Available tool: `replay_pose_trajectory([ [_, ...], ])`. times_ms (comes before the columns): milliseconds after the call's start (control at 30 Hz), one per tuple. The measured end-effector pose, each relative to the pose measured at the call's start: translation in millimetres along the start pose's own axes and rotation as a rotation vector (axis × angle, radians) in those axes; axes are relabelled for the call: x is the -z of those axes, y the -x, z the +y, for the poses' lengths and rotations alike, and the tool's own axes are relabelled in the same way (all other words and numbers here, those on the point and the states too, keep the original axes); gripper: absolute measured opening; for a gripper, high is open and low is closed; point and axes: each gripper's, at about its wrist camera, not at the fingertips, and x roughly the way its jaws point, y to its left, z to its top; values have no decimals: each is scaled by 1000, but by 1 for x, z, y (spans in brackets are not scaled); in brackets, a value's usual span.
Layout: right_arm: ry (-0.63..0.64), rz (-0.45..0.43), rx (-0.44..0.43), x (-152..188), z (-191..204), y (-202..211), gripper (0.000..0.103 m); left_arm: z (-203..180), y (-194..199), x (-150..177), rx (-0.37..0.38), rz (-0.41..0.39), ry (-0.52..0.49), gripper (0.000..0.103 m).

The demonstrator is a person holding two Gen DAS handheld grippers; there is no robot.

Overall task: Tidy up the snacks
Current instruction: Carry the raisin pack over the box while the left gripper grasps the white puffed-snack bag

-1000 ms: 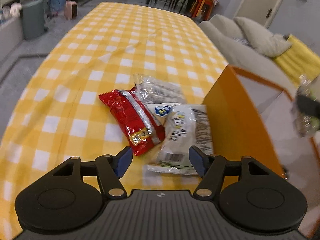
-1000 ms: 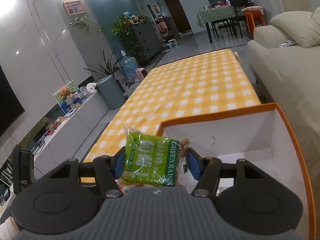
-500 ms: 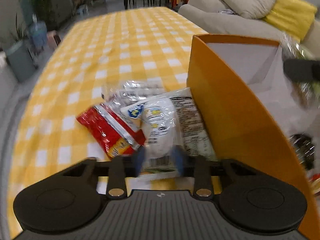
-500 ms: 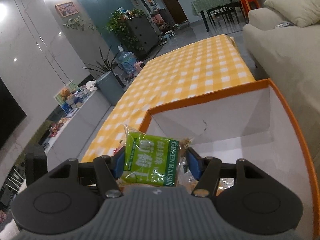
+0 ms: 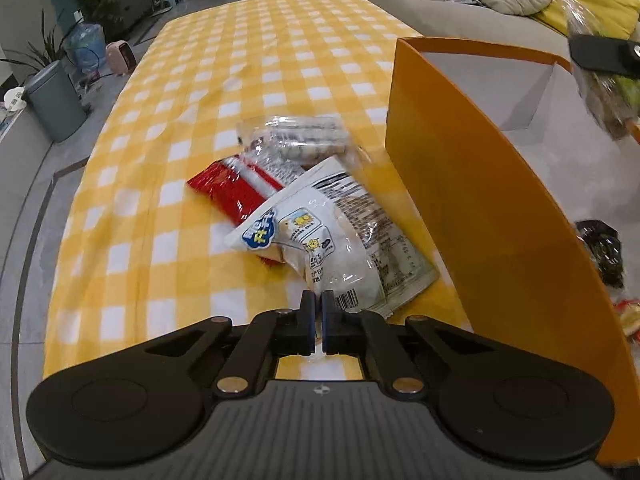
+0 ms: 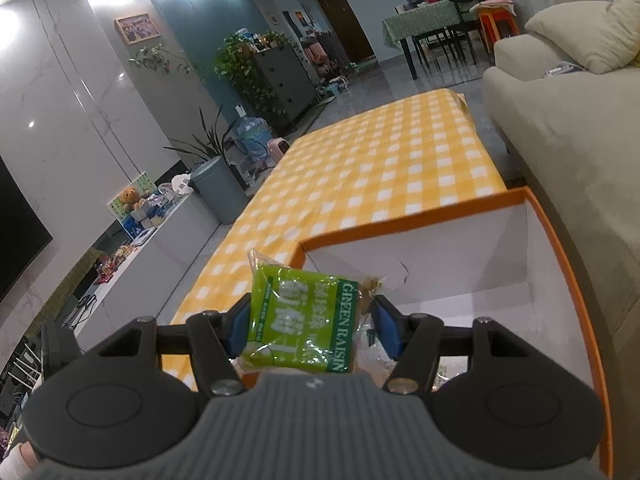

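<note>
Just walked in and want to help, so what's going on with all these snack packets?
Snacks are being sorted into the orange box. The left gripper is pinched shut on the edge of the white packet on the checked tablecloth. The right gripper holds a green raisin packet over the box.

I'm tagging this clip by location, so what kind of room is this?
Most likely a home's open living and dining room: a beige sofa beside the yellow checked table, a dining table with chairs behind, and houseplants.
</note>
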Motion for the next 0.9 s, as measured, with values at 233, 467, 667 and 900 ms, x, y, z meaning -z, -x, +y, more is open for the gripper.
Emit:
replay_pose_trajectory([
  [233, -28, -15, -16, 0, 1, 9, 61, 24, 20, 20, -28, 86, 40, 2],
  [467, -47, -15, -18, -2, 0, 11, 61, 46, 28, 31, -172, 132, 154, 63],
  [667, -59, 6, -9, -1, -5, 10, 61, 50, 30, 10, -132, 63, 353, 69],
  [900, -67, 23, -3, -1, -7, 7, 61, 52, 18, 10, -104, -3, 393, 0],
])
